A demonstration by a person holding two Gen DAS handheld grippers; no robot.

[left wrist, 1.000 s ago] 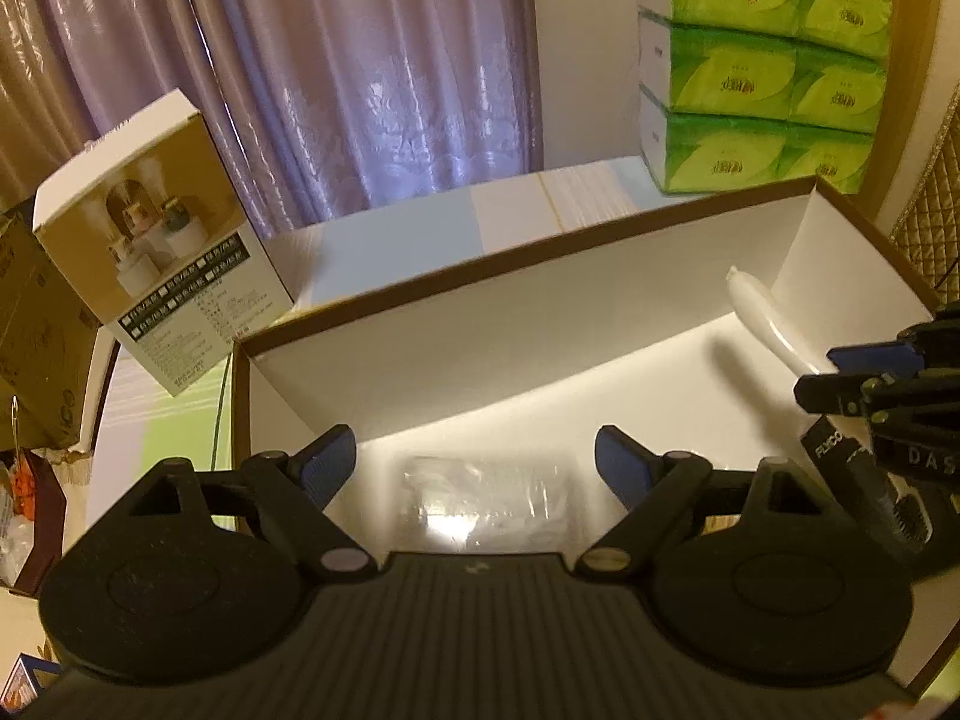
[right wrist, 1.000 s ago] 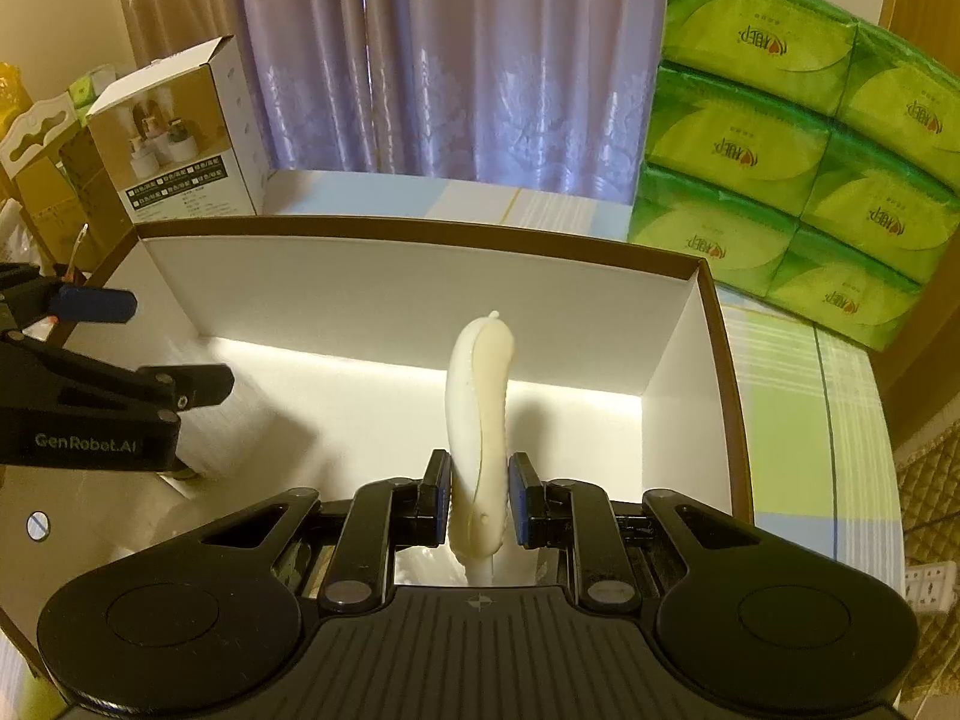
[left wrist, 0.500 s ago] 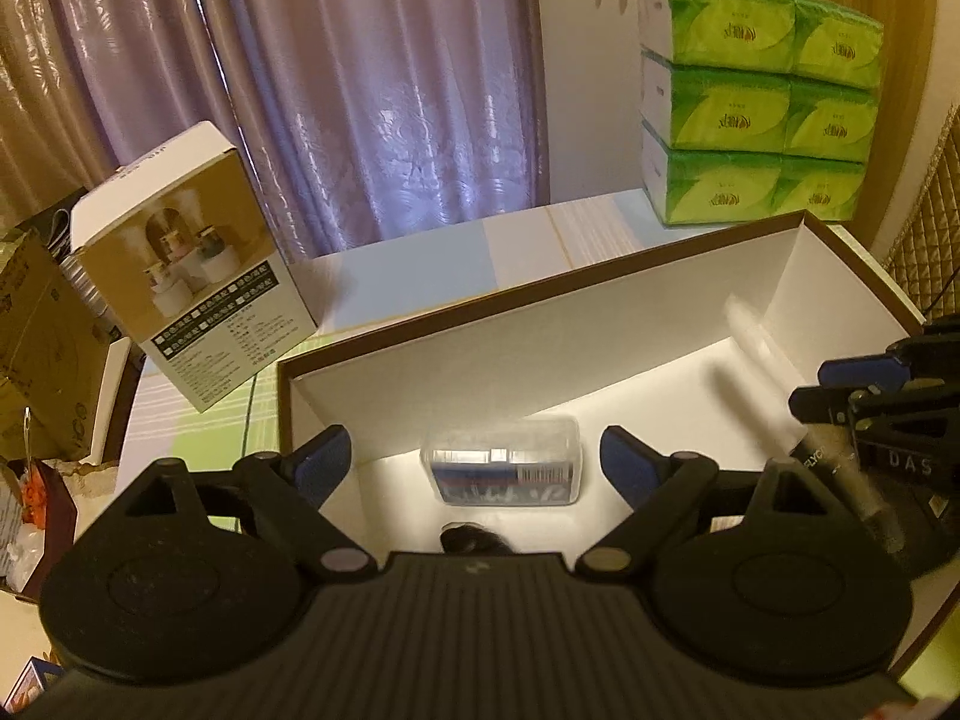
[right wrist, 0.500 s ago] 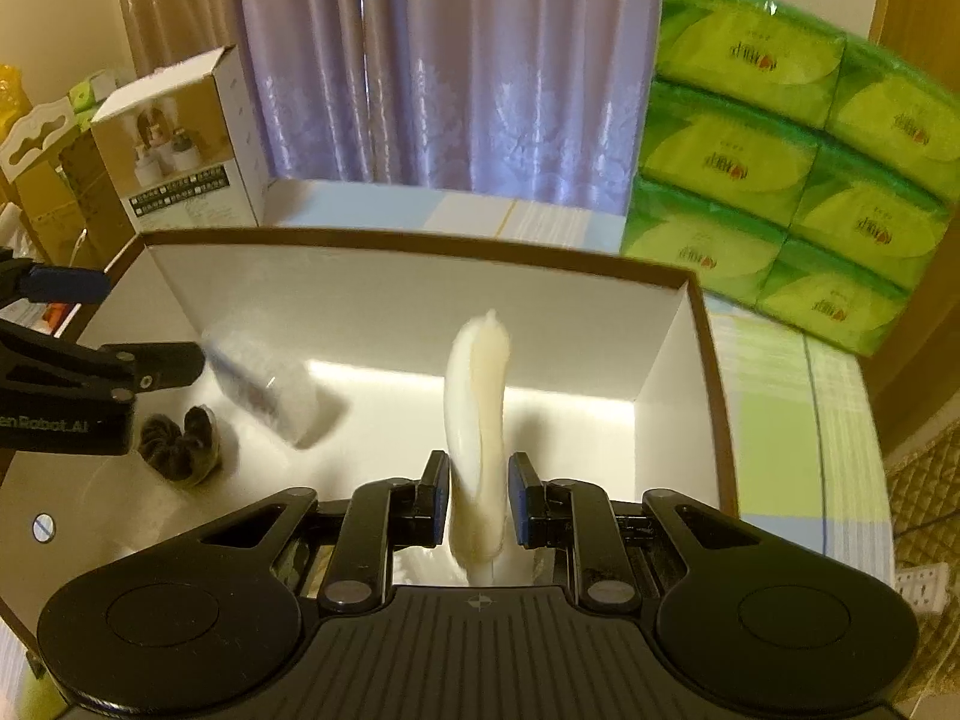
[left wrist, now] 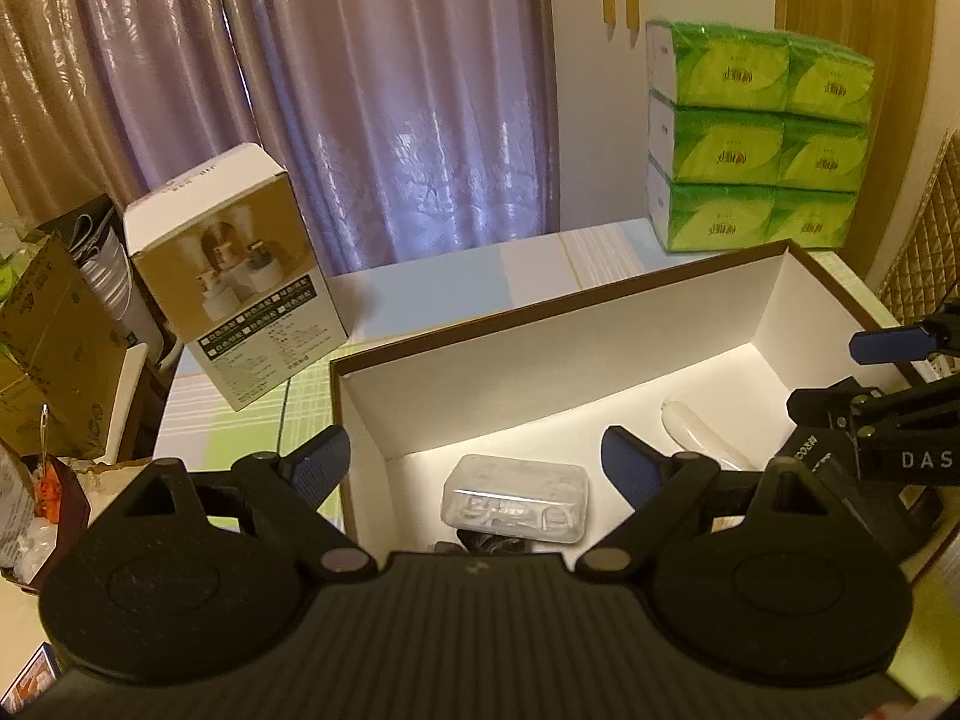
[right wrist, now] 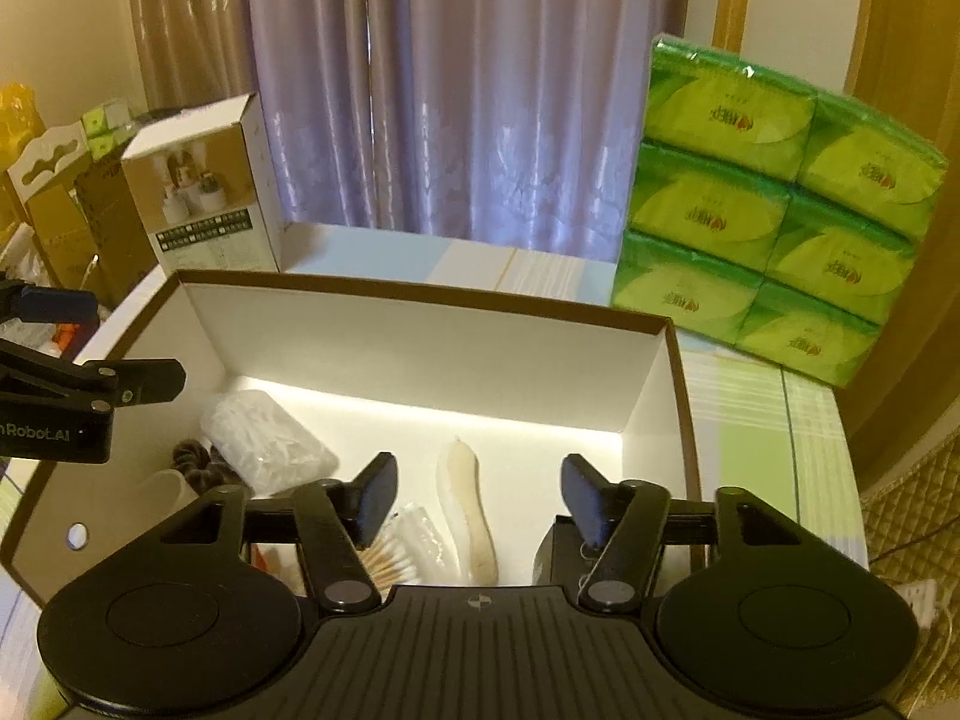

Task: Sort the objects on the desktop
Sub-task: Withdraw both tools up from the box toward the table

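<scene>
Both jaws spread, white tube (right wrist: 465,501) lying between right gripper's (right wrist: 478,495) jaws

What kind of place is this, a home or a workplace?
Most likely a room in a home: purple curtains hang behind the table, stacked green tissue packs stand on it, and the open storage box holds small personal items.

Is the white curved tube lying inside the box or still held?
Inside, lying flat: the white tube rests on the box floor, between the right gripper's open fingers.

"DAS" on right tool (left wrist: 900,387); "nRobot.AI" on left tool (right wrist: 90,348).
</scene>
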